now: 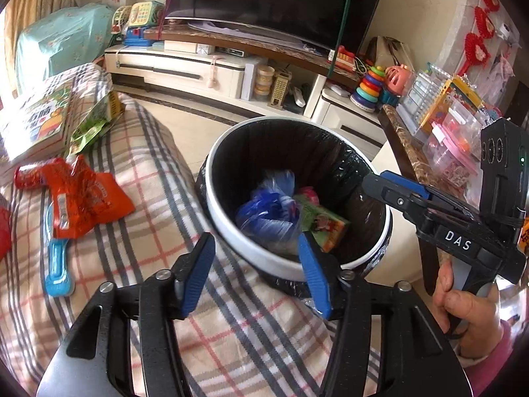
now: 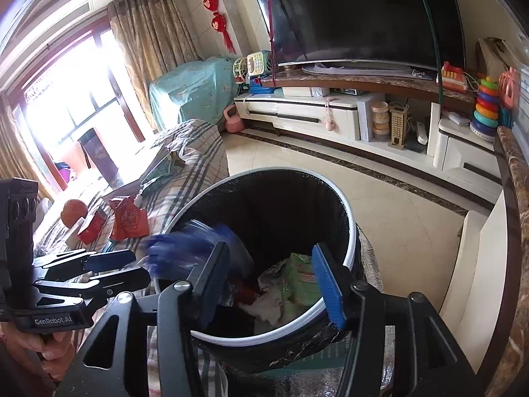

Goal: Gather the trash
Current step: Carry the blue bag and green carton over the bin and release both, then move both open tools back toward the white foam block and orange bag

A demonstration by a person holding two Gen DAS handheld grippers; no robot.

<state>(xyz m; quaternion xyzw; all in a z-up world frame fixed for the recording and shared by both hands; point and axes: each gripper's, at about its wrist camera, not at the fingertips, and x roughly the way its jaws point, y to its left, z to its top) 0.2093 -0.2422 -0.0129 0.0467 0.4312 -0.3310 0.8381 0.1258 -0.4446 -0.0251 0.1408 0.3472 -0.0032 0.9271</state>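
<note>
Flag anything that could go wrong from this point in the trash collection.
The blue plastic bag looks blurred in the right wrist view, seemingly mid-drop over the bin; being light, it could catch on the rim instead of settling inside. The bin stands close against the plaid blanket, so the left gripper, open just above the rim, might knock it when swinging toward the orange wrapper.

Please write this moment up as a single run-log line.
left gripper: open, empty | right gripper: open, empty | blue plastic bag: in bin | orange wrappers: on sofa
</note>
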